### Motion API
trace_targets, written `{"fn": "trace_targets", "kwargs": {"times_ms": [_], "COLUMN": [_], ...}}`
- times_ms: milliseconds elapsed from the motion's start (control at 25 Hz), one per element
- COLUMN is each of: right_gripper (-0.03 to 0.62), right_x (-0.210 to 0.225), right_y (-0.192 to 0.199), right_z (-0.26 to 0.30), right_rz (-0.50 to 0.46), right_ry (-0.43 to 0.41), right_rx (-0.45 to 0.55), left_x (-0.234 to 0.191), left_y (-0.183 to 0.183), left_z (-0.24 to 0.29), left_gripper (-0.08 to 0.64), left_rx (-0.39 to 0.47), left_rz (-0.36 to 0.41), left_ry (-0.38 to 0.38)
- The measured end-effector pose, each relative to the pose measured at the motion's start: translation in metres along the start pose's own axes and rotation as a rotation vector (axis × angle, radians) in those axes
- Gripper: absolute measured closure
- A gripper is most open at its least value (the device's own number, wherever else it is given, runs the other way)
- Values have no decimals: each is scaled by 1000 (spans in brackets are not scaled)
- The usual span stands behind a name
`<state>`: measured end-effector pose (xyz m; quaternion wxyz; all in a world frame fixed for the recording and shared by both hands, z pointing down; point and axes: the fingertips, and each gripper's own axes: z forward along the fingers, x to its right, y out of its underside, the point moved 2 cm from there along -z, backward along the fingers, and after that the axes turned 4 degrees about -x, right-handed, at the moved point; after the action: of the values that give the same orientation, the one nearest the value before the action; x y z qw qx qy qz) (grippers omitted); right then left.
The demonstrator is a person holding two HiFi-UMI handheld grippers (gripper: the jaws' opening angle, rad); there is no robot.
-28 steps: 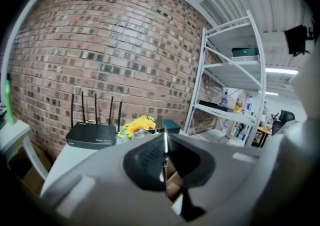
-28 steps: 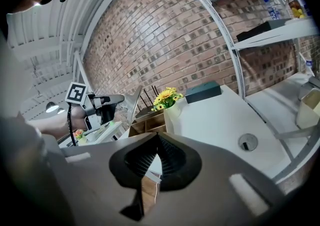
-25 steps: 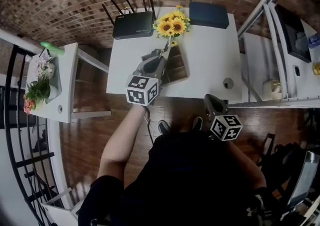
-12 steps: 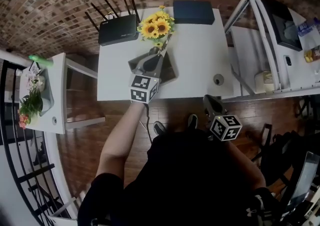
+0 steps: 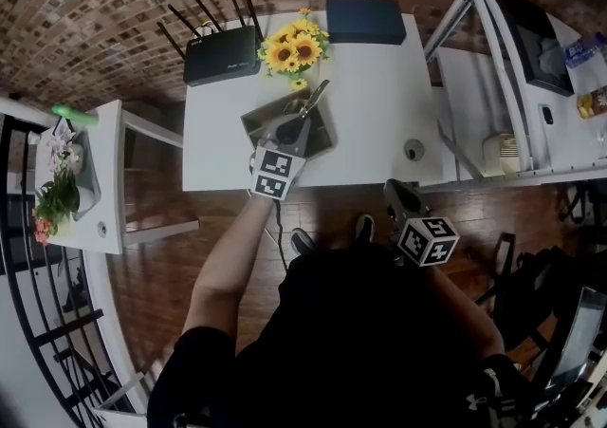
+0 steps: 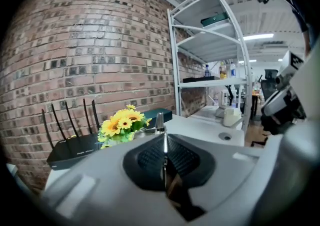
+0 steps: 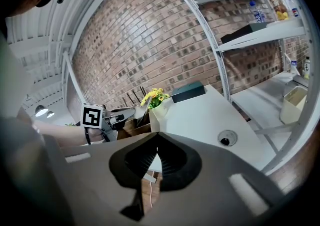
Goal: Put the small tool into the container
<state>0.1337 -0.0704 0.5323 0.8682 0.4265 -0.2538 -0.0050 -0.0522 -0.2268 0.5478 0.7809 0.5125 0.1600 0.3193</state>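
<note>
The small tool (image 5: 316,95) is a thin metal piece that sticks out past the tips of my left gripper (image 5: 303,111), which is shut on it. The gripper hangs over the brown open container (image 5: 328,138) in the middle of the white table (image 5: 379,103), and the tool's tip reaches past the container's far rim. In the left gripper view the tool (image 6: 160,120) rises from between the closed pads of the left gripper (image 6: 164,143). My right gripper (image 5: 399,195) is shut and empty, off the table's near edge. In its own view the right gripper (image 7: 156,140) faces the container (image 7: 132,128).
A black router (image 5: 221,42), sunflowers (image 5: 289,49) and a dark blue box (image 5: 365,20) line the table's far side. A round cable hole (image 5: 413,149) sits near the right front corner. A white shelf unit (image 5: 531,56) stands to the right, a side table with plants (image 5: 81,179) to the left.
The left gripper with the tool has sunk a little lower over the container, its tool now pointing more to the right. The head view has shifted. The right gripper has stayed put.
</note>
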Motion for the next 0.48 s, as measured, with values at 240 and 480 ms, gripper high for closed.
{"fn": "trace_targets", "kwargs": {"times_ms": [240, 480], "right_gripper": [581, 581], "right_x": [-6, -6], "right_y": [2, 2], "right_z": [6, 7], "right_rz": [-1, 9], "right_ry": [-21, -22], "right_rx": [-15, -19], "left_x": [3, -1], "left_y": [7, 11], "left_z": [-2, -3], "left_gripper": [551, 551], "left_rx": [-28, -48], "left_rz": [6, -10], "left_ry": [6, 3]}}
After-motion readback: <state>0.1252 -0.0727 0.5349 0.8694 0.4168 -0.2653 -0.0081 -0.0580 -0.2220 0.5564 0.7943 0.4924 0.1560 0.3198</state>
